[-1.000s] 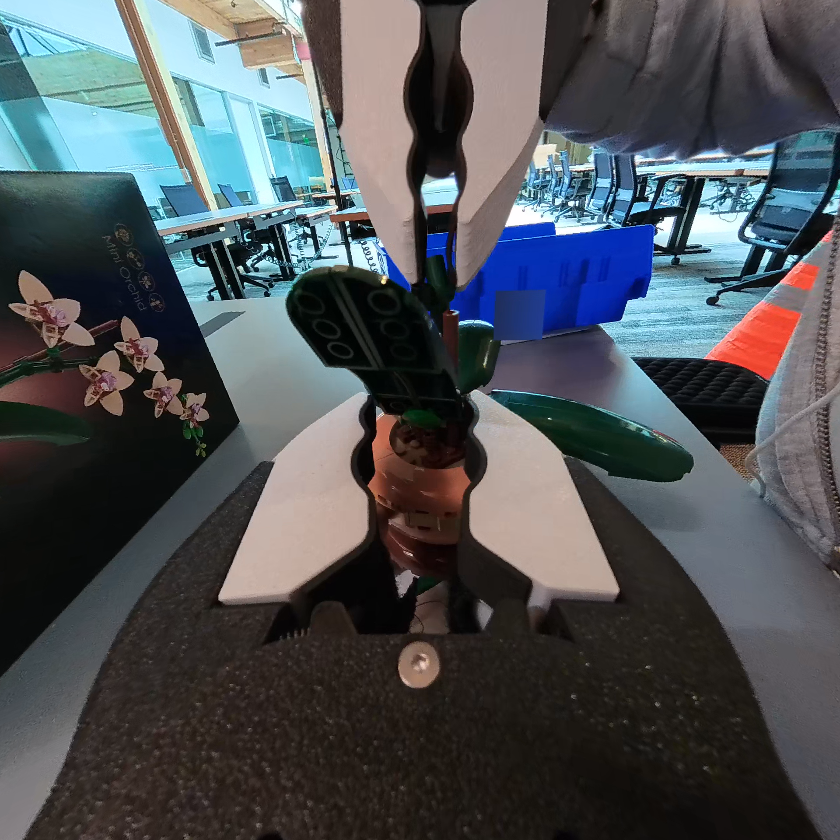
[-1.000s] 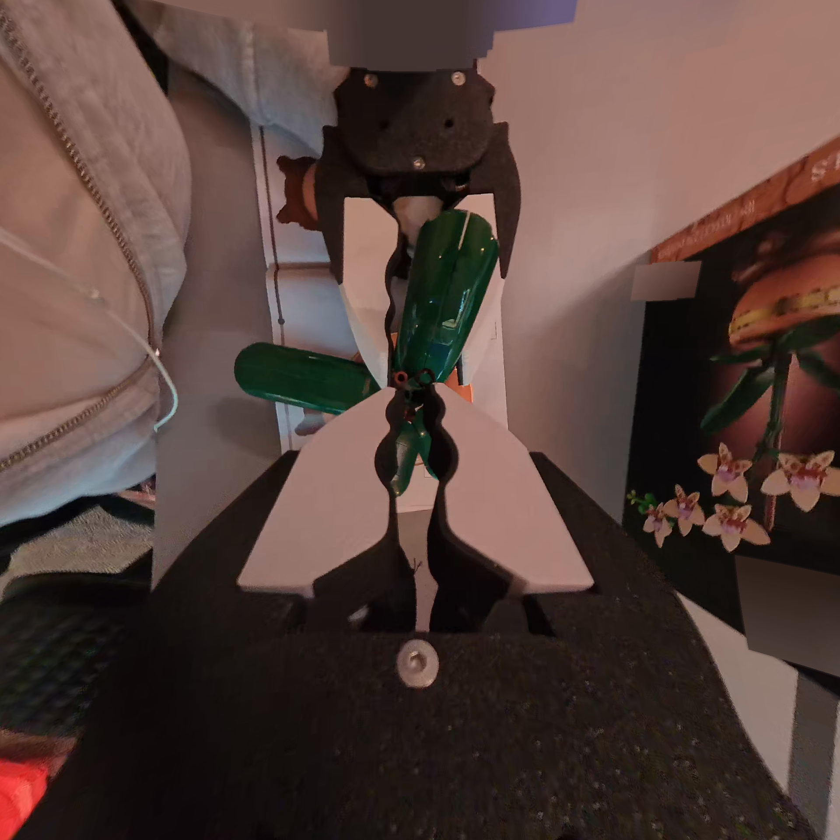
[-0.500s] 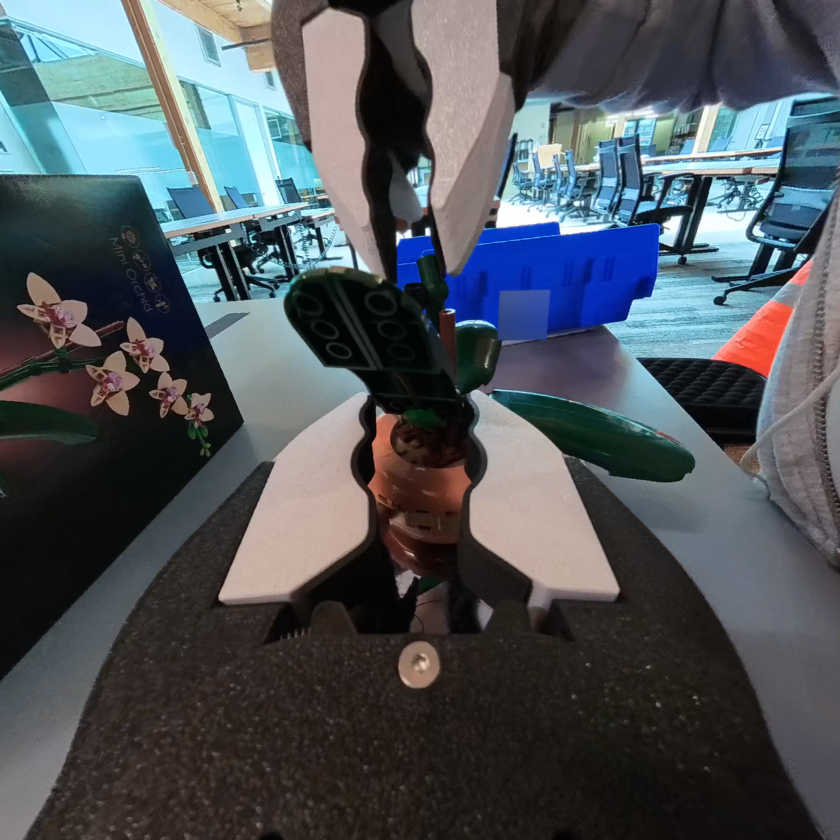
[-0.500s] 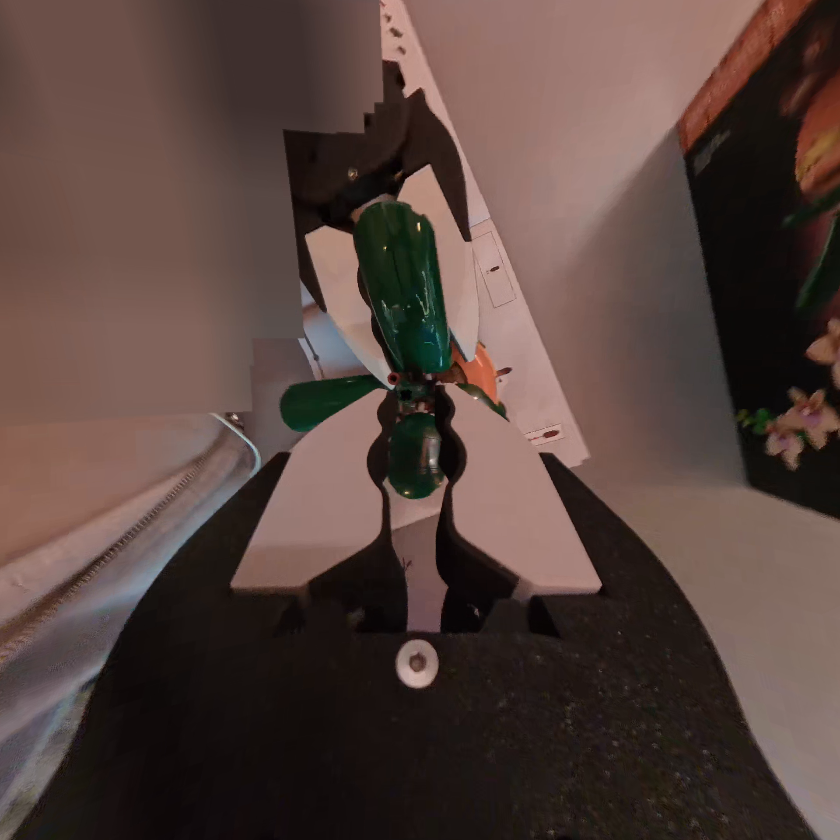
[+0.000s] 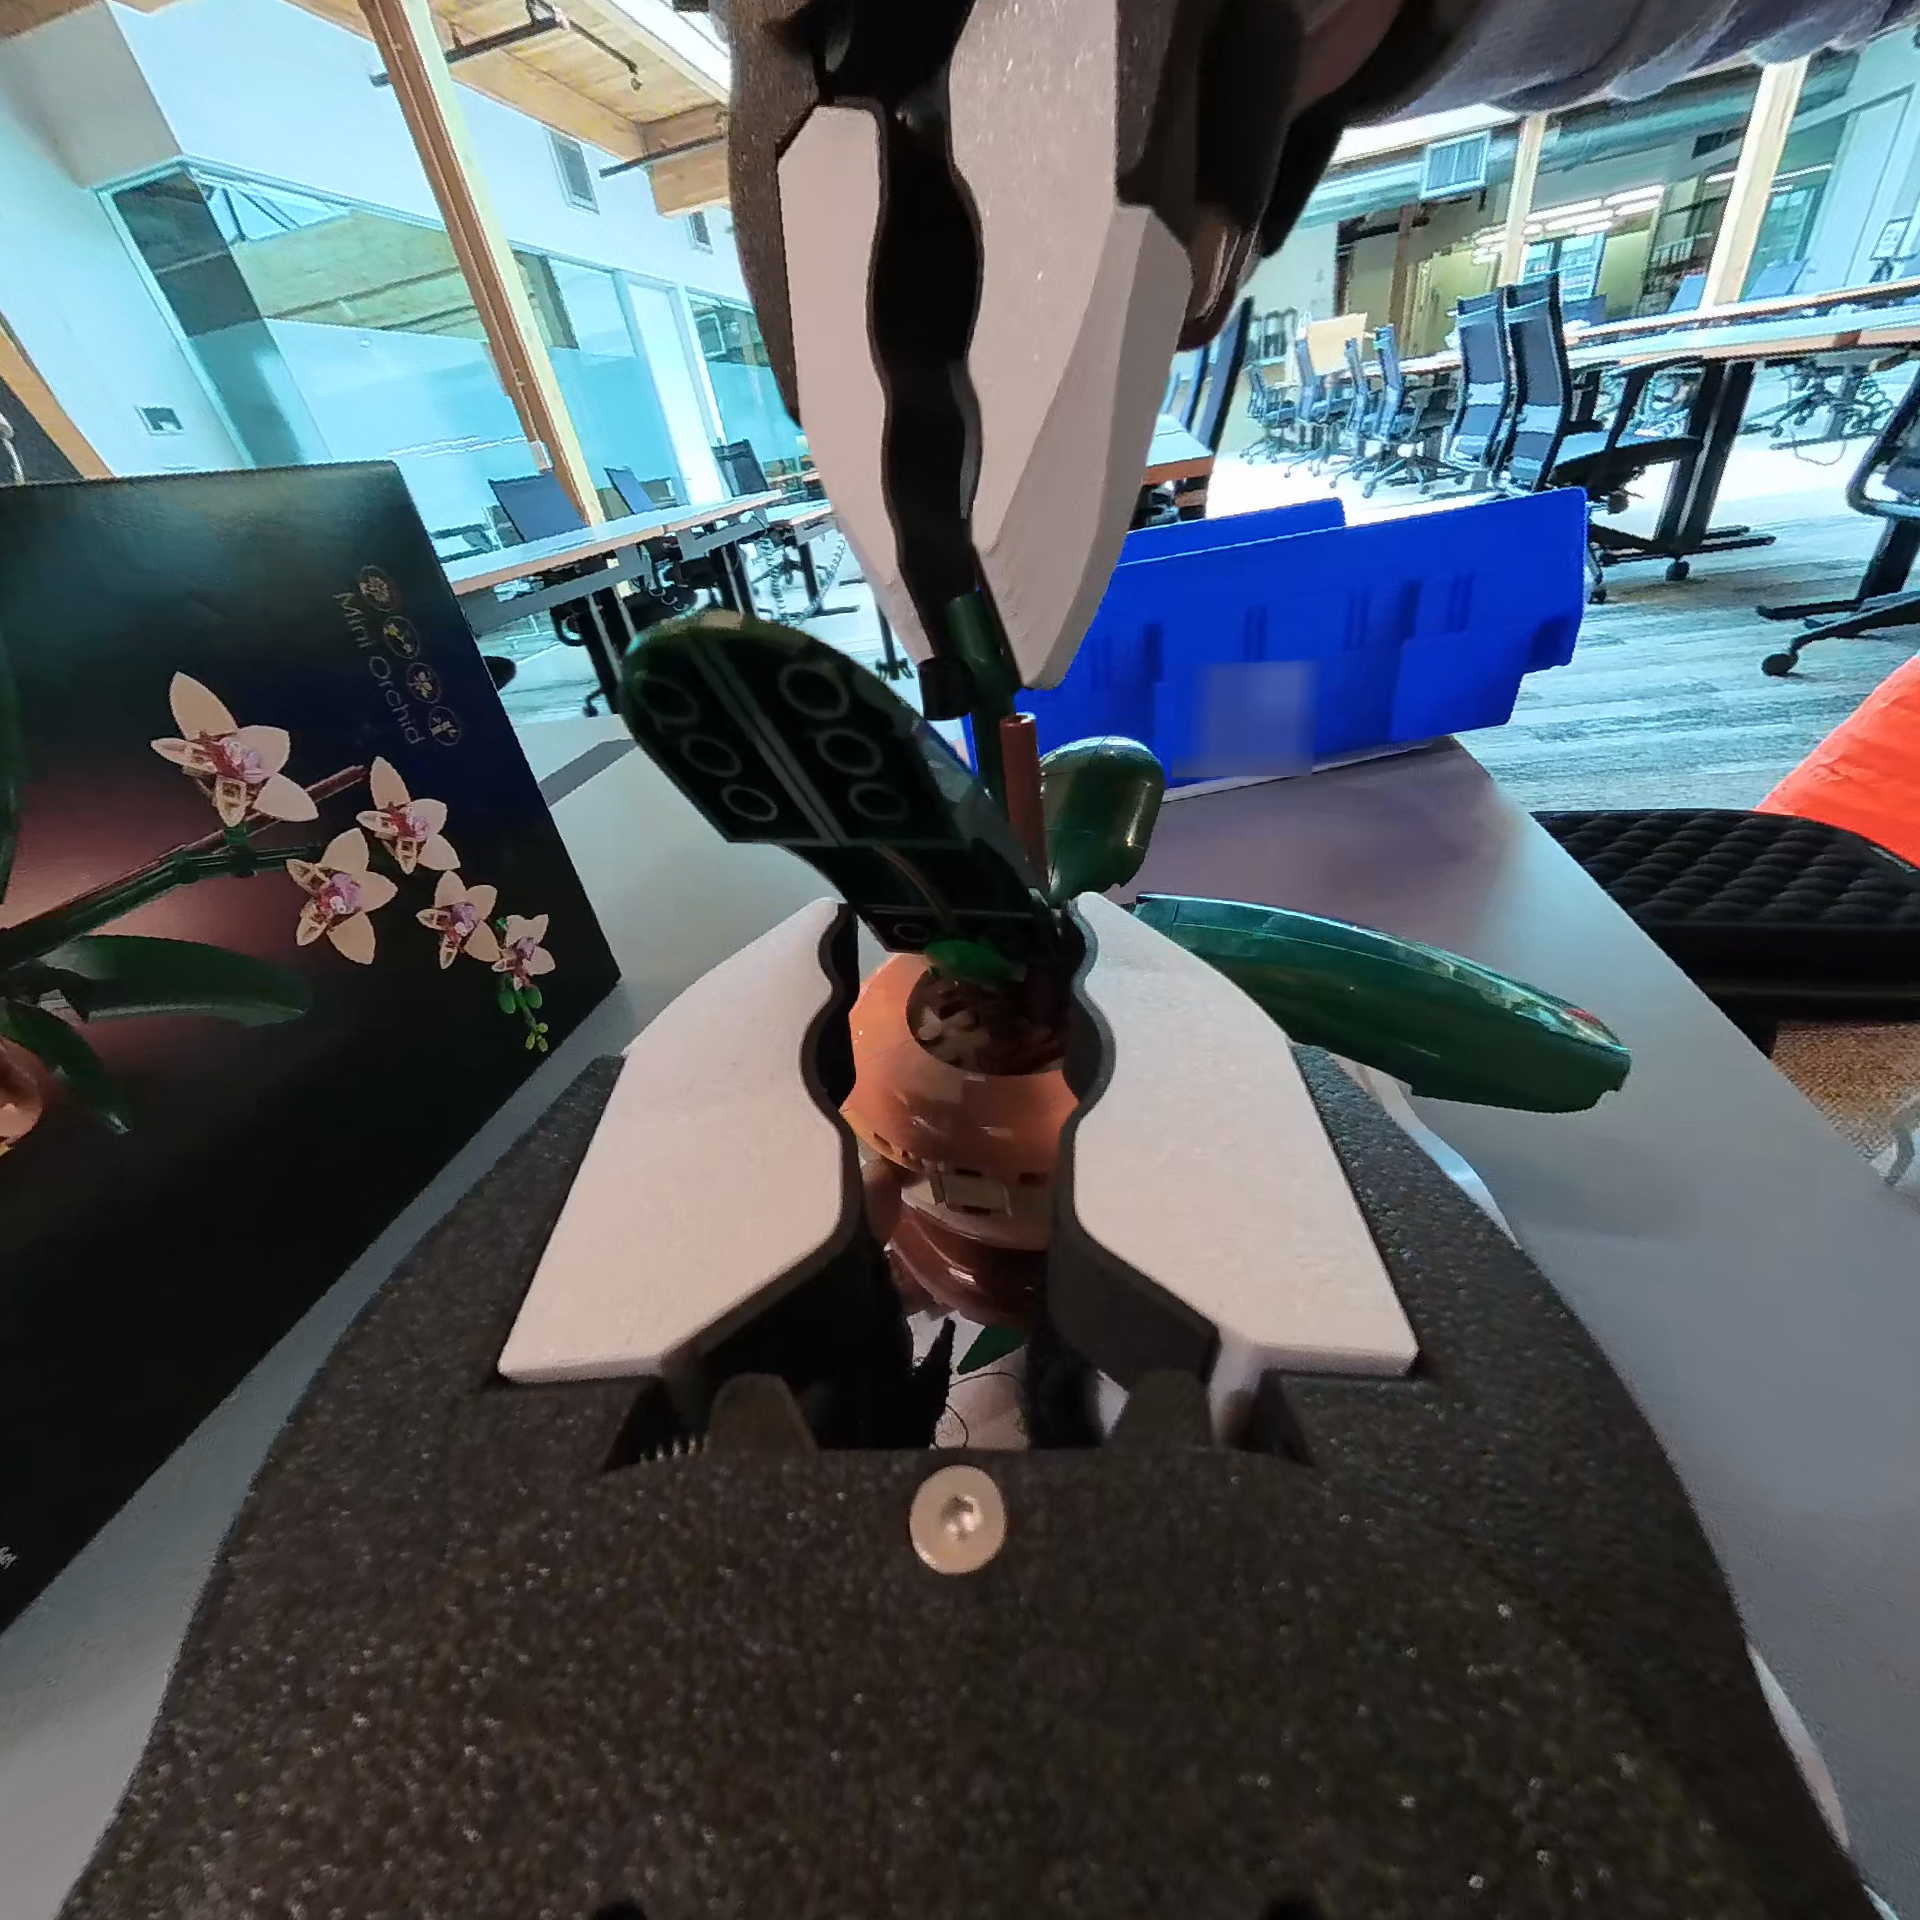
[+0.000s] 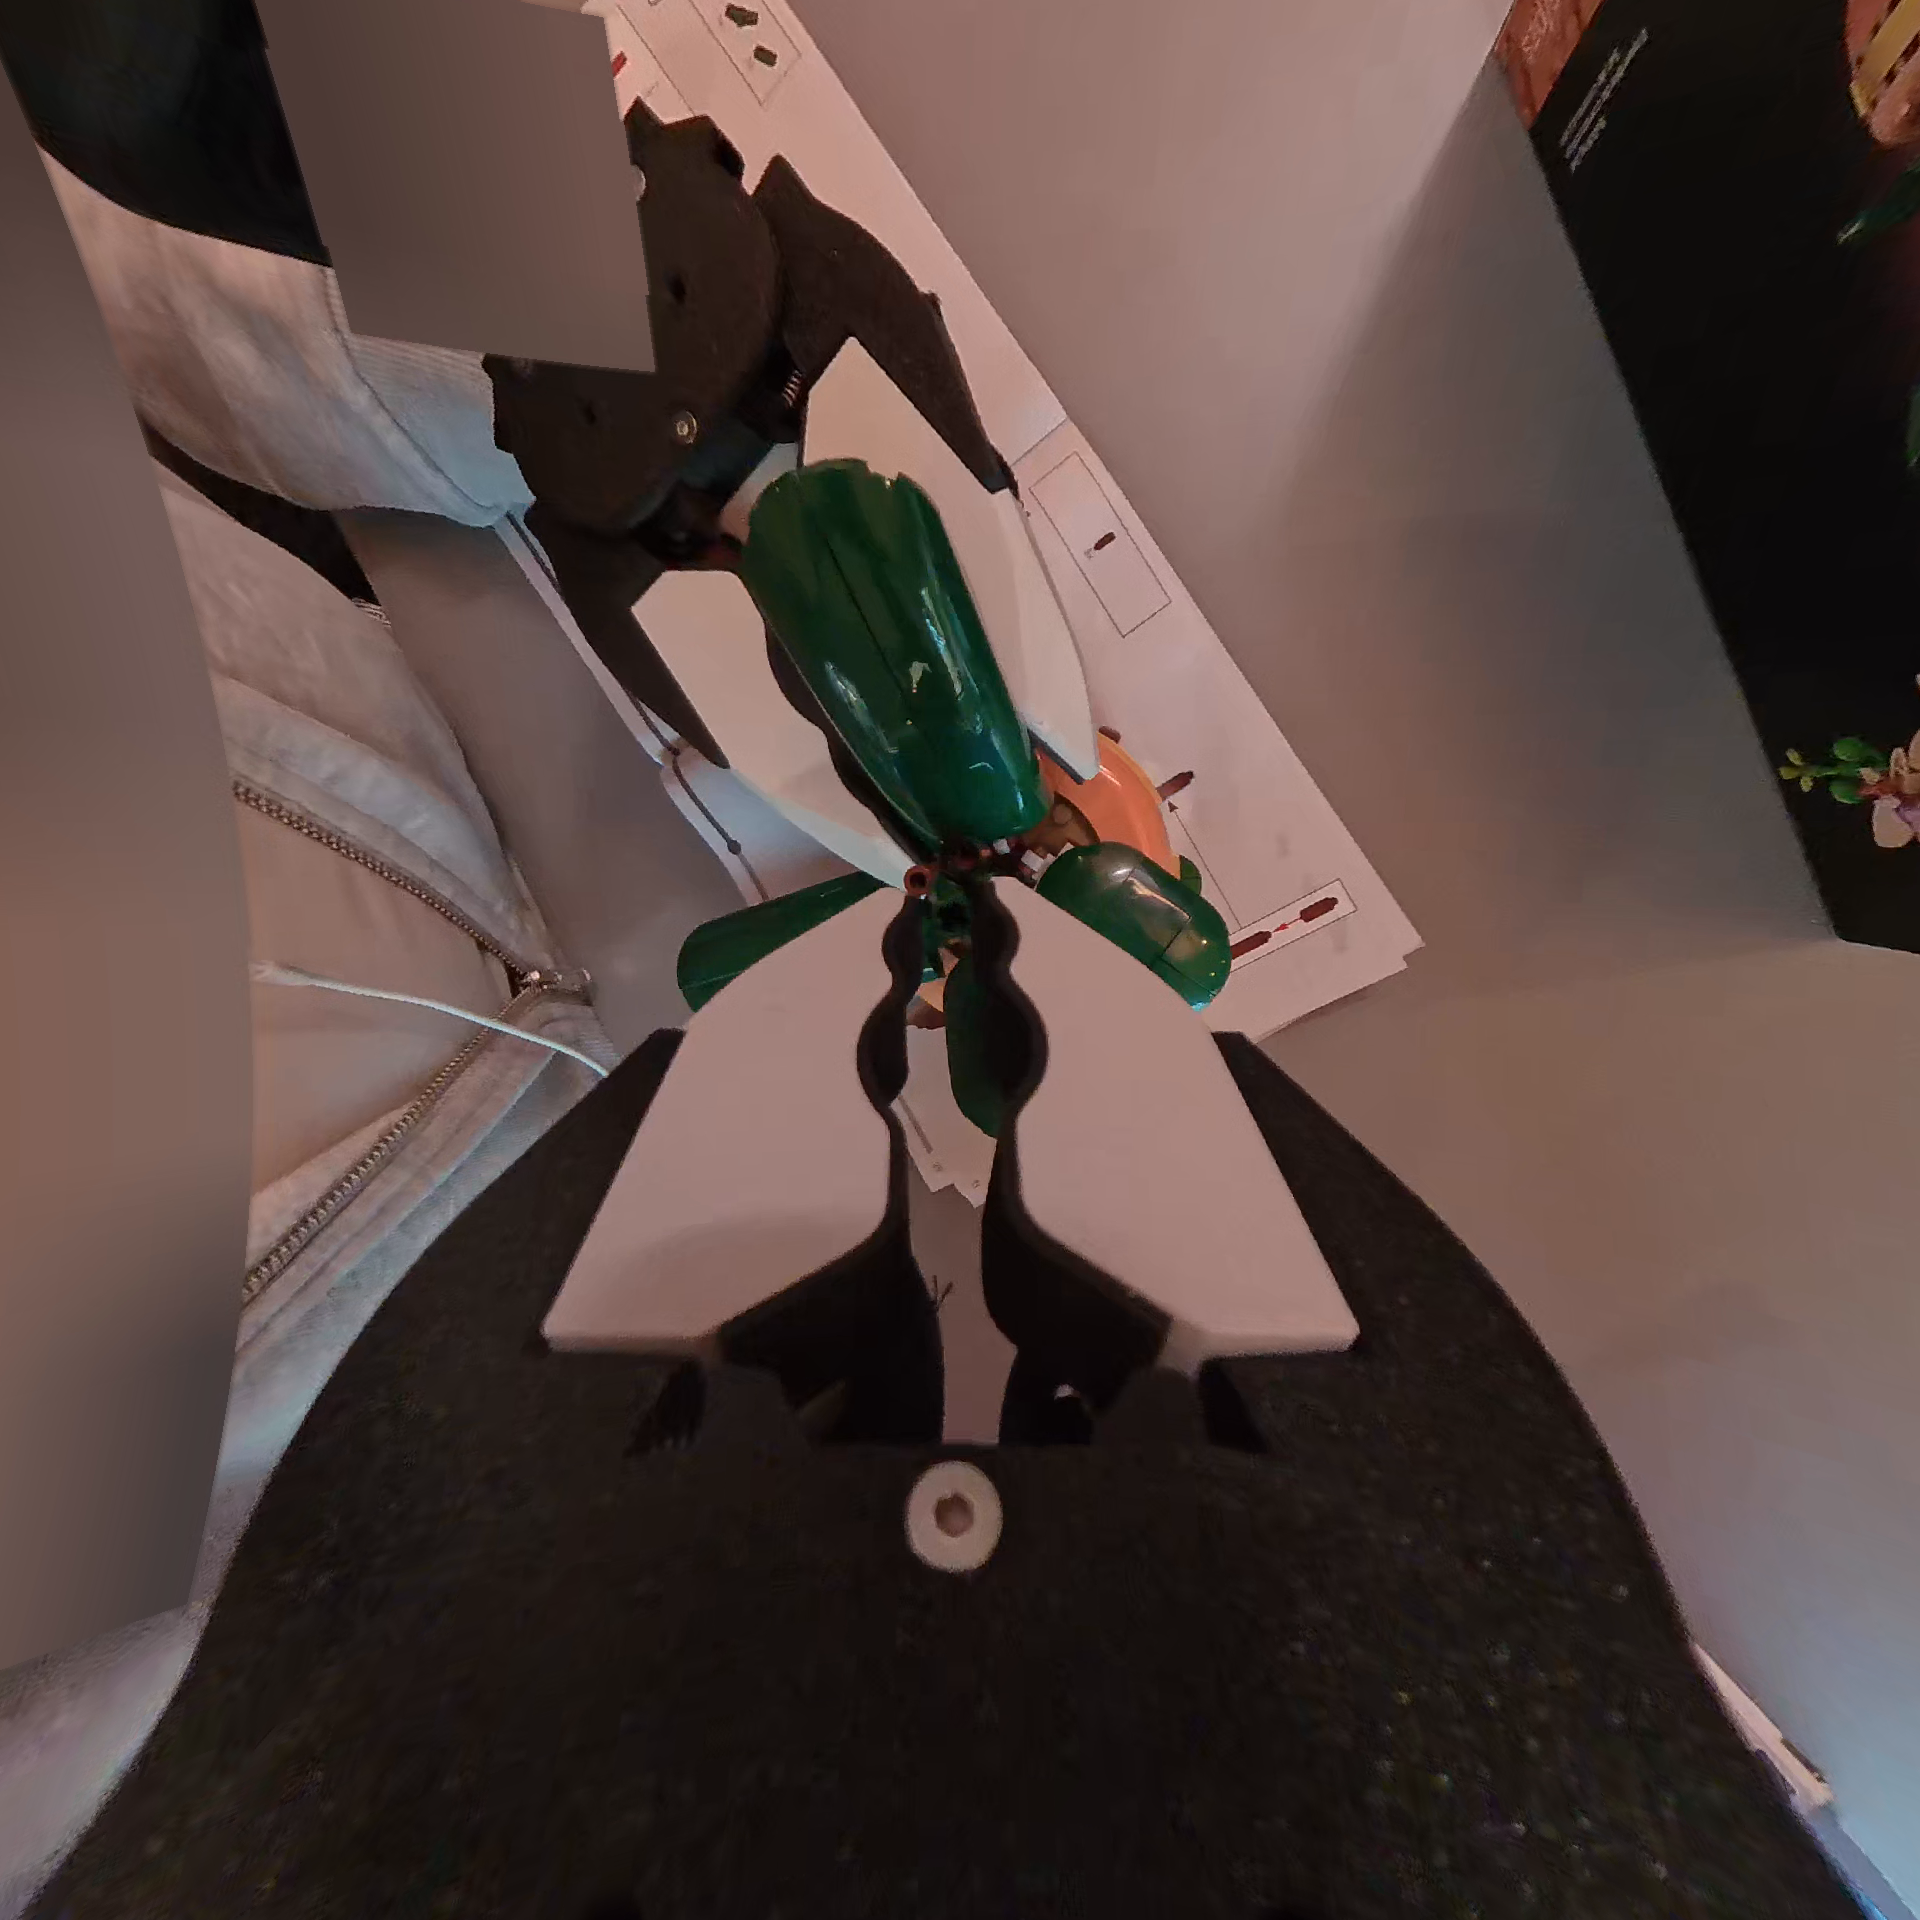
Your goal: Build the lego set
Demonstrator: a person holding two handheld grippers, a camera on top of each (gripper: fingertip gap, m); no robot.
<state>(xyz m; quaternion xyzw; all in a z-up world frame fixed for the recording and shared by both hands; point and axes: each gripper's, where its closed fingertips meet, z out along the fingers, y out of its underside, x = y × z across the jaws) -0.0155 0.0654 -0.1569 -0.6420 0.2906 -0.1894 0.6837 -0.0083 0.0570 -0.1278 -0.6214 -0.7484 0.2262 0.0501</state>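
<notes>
My left gripper (image 5: 956, 920) is shut on the terracotta pot (image 5: 951, 1101) of the lego orchid and holds it upright on the grey table. The plant has a broad dark green leaf (image 5: 800, 779) seen from below, a small leaf (image 5: 1101, 810) and a long leaf (image 5: 1382, 1008) to the right. My right gripper (image 5: 971, 665) comes down from above and is shut on the thin green stem (image 5: 966, 634) that rises beside a brown stem (image 5: 1023, 790). In the right wrist view, my right gripper (image 6: 951, 899) pinches the stem top above the broad leaf (image 6: 894, 665) and the pot (image 6: 1117, 805).
The dark set box (image 5: 260, 883) stands at the left and also shows in the right wrist view (image 6: 1745, 468). A blue bin (image 5: 1351, 634) sits behind the plant. The instruction sheet (image 6: 1174, 644) lies under the plant. A person's grey hoodie (image 6: 353, 935) is close at the left.
My right gripper has tilted and turned about the stem top while staying shut on it, so its view of the plant has rotated. My left gripper and the pot have stayed put.
</notes>
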